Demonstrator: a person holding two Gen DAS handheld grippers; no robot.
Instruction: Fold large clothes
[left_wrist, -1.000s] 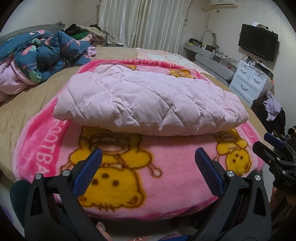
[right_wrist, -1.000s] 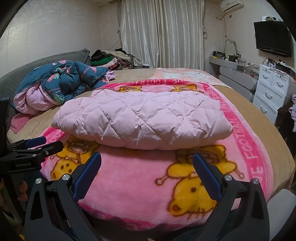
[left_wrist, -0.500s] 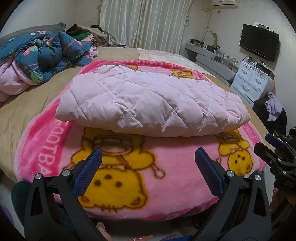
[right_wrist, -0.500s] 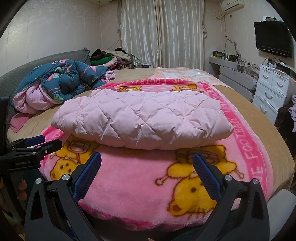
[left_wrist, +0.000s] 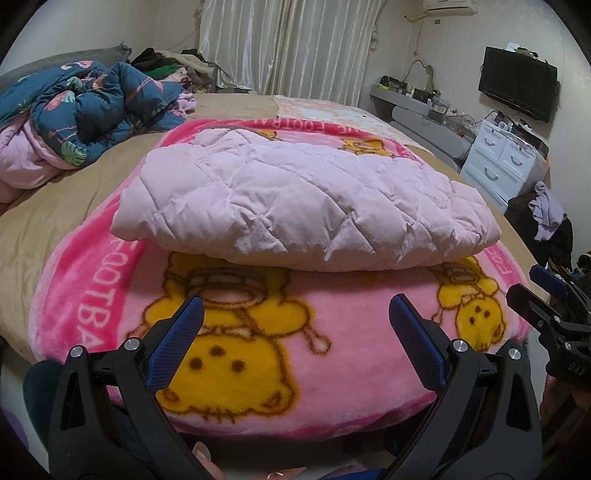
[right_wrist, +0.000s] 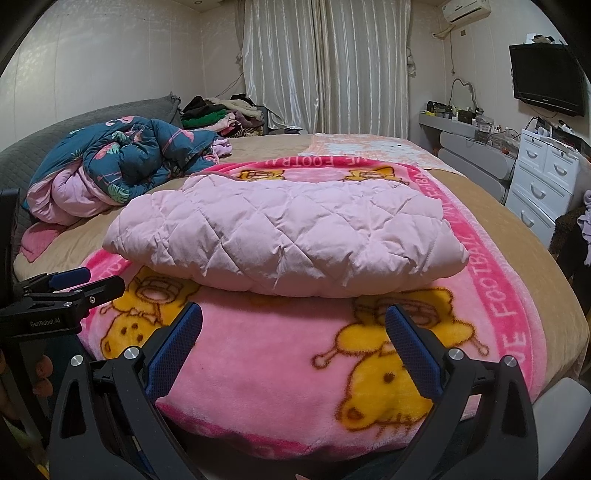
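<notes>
The folded pink jacket (left_wrist: 303, 206) lay flat on the pink cartoon blanket (left_wrist: 258, 350) spread over the bed (left_wrist: 55, 206), toward the blanket's far half, its near fold overhanging the yellow bear print. Since a second before, it sat a little farther right and lower in the left wrist view — the left claw (left_wrist: 295, 332) had swung slightly leftward, so more of the blue quilt (left_wrist: 92, 110) heaped at the bed's left showed, and the TV (left_wrist: 517, 88) had slid inward. In the right wrist view the change was slighter: the jacket (right_wrist: 284, 236) looked a touch nearer and the framing barely shifted.

Both claws were spread wide and held nothing. The left one hovered over the blanket's near edge, short of the jacket; the right claw (right_wrist: 293, 334) hovered likewise, also clear of the jacket. Each showed at the other camera's edge — the right at the far right of the left view (left_wrist: 543, 291), the left at the far left of the right view (right_wrist: 74, 286) — as before. The jacket itself had not moved on the blanket.
</notes>
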